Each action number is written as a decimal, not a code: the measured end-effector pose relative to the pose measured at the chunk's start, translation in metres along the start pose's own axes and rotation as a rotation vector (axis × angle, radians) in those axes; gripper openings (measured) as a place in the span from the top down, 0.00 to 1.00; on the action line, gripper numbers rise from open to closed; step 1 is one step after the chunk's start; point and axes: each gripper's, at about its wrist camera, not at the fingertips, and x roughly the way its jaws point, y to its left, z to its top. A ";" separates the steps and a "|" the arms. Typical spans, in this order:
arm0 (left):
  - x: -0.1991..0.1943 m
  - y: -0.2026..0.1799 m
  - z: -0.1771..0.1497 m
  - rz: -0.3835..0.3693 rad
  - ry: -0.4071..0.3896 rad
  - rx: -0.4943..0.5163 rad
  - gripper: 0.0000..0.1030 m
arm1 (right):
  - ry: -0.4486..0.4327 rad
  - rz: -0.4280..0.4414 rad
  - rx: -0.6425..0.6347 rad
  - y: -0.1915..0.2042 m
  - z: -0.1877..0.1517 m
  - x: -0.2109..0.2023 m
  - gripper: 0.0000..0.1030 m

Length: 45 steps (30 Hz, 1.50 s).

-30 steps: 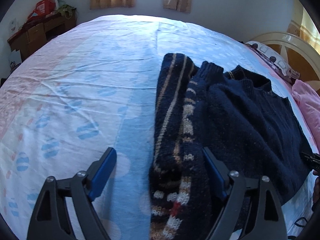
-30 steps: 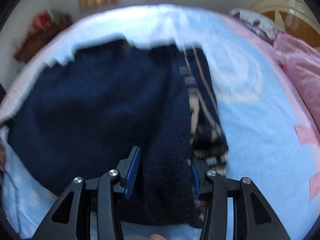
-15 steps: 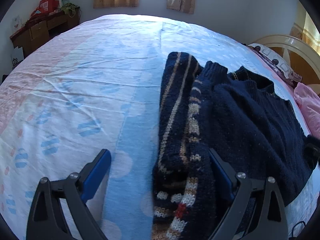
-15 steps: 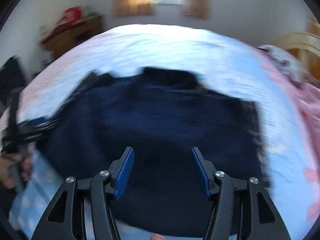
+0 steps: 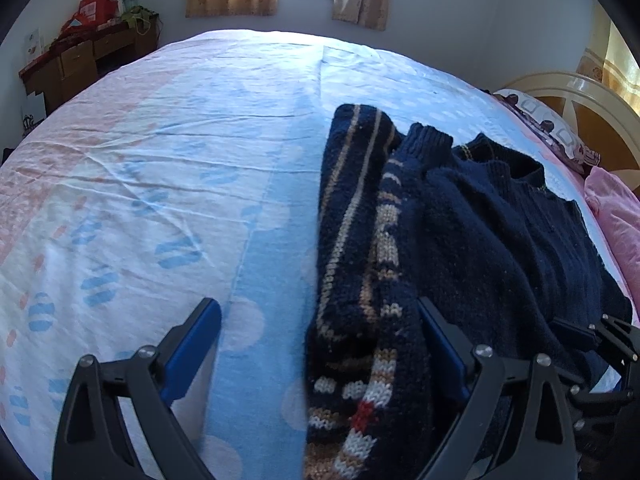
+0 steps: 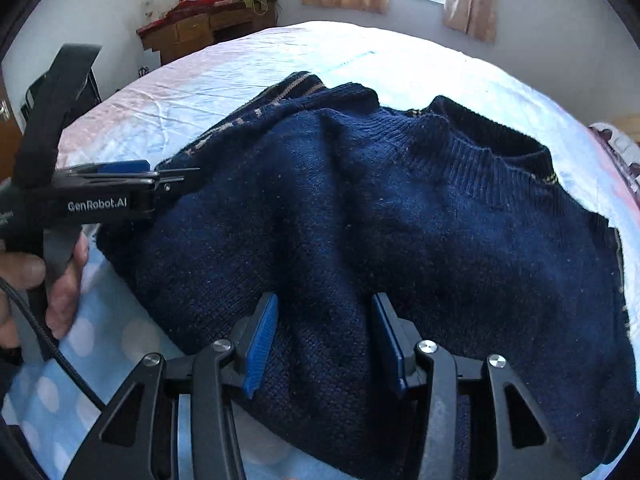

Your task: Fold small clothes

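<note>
Both hand-held grippers released: sleeve fold done.
Your right hand-held gripper [image 6: 324, 344] let go, swung over navy knitted sweater [image 6: 380, 232]; left hand-held gripper [image 5: 320, 344] gapes, empty.

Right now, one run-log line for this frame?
task: fold sweater | left hand-held gripper: open, astride striped sleeve | right hand-held gripper: open over hem | surface: bed sheet

Left wrist view low at sweater [image 5: 460, 240] left edge; right wrist view close over hem; both share bed [image 5: 160, 140].
</note>
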 end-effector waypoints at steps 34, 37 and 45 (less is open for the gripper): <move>-0.014 0.003 0.007 0.011 -0.005 0.048 0.00 | -0.073 -0.304 0.384 -0.226 0.004 -0.052 0.52; -0.016 0.005 0.004 0.011 -0.007 0.056 0.00 | -0.067 -0.242 0.358 -0.197 -0.004 -0.055 0.52; -0.007 0.011 -0.006 0.015 0.042 0.069 0.00 | -0.029 -0.076 0.077 -0.064 -0.020 -0.045 0.52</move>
